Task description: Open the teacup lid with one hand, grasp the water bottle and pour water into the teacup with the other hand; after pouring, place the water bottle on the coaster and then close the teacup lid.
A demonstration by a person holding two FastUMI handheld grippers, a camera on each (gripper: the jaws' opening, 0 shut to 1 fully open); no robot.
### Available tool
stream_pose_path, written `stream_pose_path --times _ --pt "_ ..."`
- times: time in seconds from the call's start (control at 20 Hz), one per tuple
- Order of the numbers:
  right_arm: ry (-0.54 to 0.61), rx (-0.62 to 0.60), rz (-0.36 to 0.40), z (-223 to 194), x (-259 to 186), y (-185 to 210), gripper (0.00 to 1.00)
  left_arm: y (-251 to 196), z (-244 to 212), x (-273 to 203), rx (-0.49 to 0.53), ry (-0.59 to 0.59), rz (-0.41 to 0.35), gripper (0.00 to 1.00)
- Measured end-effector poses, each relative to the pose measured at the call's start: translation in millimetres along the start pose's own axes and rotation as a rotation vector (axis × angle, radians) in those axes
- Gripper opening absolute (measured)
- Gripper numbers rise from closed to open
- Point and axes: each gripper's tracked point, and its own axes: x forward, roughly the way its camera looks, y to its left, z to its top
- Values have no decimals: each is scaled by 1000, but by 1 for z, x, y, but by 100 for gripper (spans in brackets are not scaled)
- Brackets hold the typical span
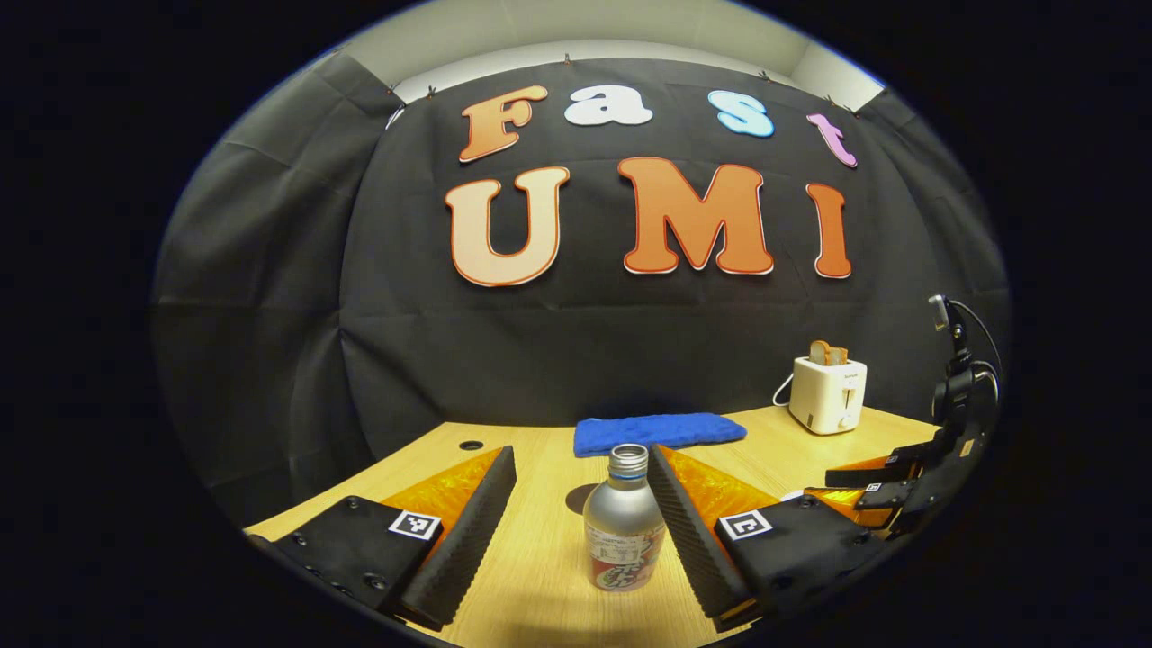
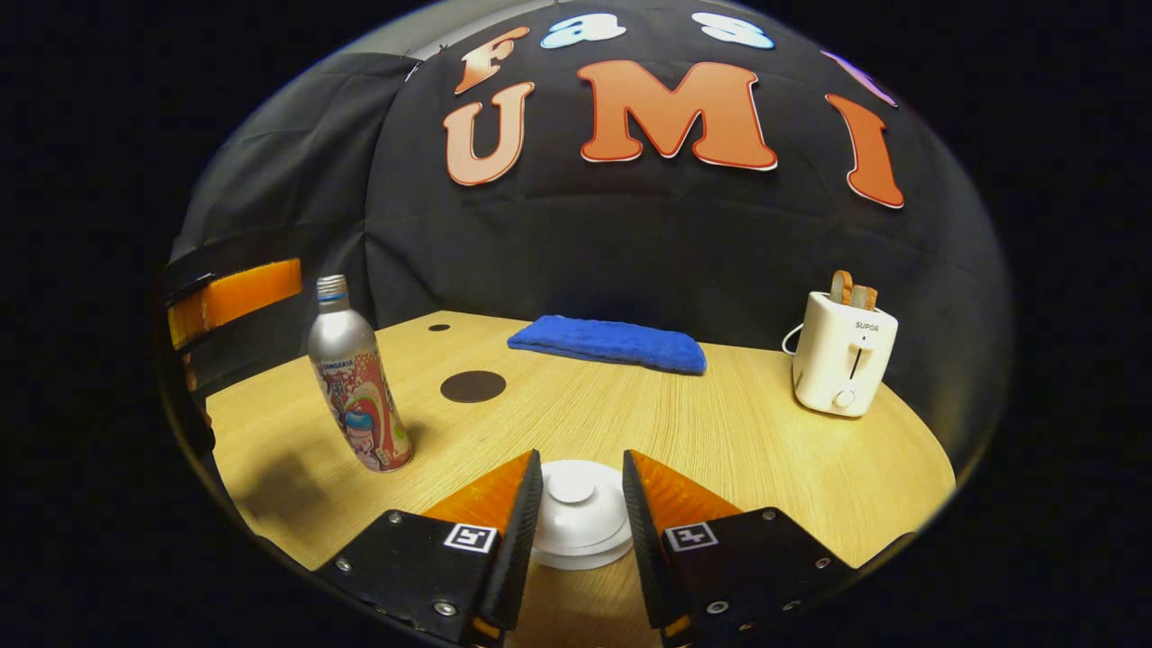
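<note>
A silver water bottle (image 1: 624,526) with a colourful label stands upright on the wooden table (image 1: 540,576), cap off, between the fingers of my left gripper (image 1: 582,450). That gripper is open, and the bottle stands close to its right finger (image 1: 679,513), well away from the other. In the right gripper view the bottle (image 2: 358,391) stands at the left. The white teacup lid (image 2: 576,517) with its round knob lies low between the fingers of my right gripper (image 2: 581,461), which is open with gaps on both sides of the knob. A dark round coaster (image 2: 472,386) lies behind the bottle.
A folded blue cloth (image 2: 607,344) lies at the back of the table (image 2: 720,432). A white toaster (image 2: 841,364) with bread in it stands at the back right. The other gripper (image 1: 886,486) shows at the right edge of the left gripper view.
</note>
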Motion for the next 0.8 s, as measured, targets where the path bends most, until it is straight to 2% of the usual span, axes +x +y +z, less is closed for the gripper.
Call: stream_pose_path --times 0.15,0.4,0.45,0.55,0.8 --pt "5 -7 16 -3 4 5 43 -3 -11 0 -6 21 -8 96" --pt "-14 -43 28 -2 7 6 33 -4 -31 1 2 58 -10 97" --pt "-15 -50 28 -3 6 5 28 -6 -33 2 4 61 -14 97" --pt "-21 -52 31 -2 7 6 25 -8 -40 4 8 74 -19 99" --pt "-49 -13 34 10 1 1 24 -17 -59 9 27 106 -41 96"
